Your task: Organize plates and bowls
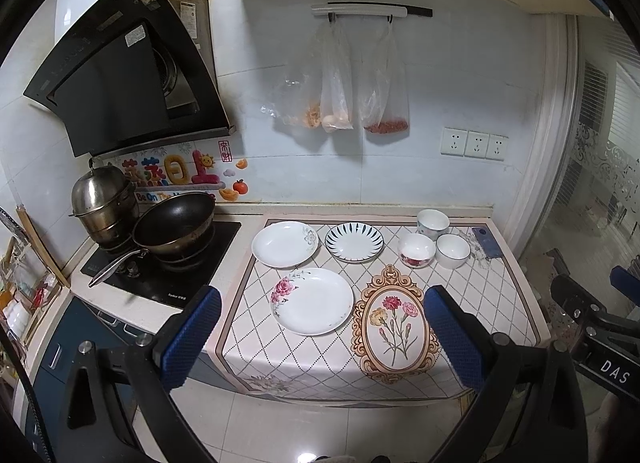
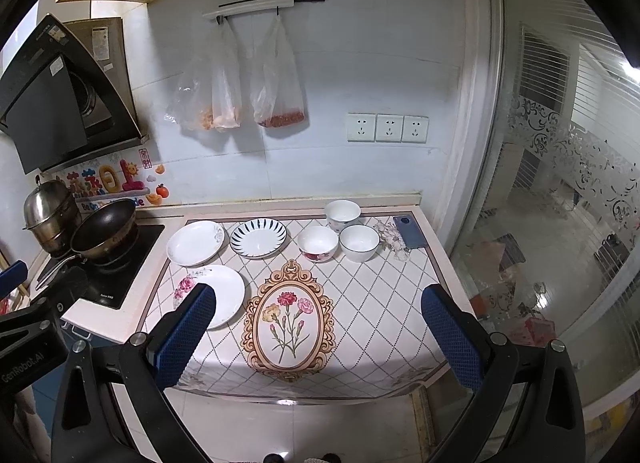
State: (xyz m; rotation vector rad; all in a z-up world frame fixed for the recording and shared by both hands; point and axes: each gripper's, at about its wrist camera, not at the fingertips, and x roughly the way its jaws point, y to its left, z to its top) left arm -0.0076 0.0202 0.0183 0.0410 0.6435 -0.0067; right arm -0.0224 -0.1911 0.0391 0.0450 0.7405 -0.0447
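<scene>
Three plates lie on the patterned counter mat [image 1: 492, 303]: a pink-flower plate [image 1: 312, 301] at the front, a white plate with a grey flower [image 1: 285, 243] behind it, and a blue-striped plate [image 1: 354, 242] to its right. Three bowls stand at the back right: a red-flower bowl [image 1: 417, 250], a plain white bowl [image 1: 453, 251] and a taller cup-like bowl [image 1: 433, 223]. My left gripper [image 1: 322, 337] is open and empty, held before the counter's front edge. My right gripper [image 2: 318, 337] is open and empty too. The right view shows the same plates [image 2: 218, 295] and bowls [image 2: 359, 243].
A stove [image 1: 168, 263] with a black wok [image 1: 176, 223] and a steel steamer pot [image 1: 103, 203] stands left of the mat. A phone [image 1: 486, 241] lies at the mat's back right corner. Plastic bags [image 1: 360, 103] hang on the wall. A glass door [image 2: 560, 223] is at the right.
</scene>
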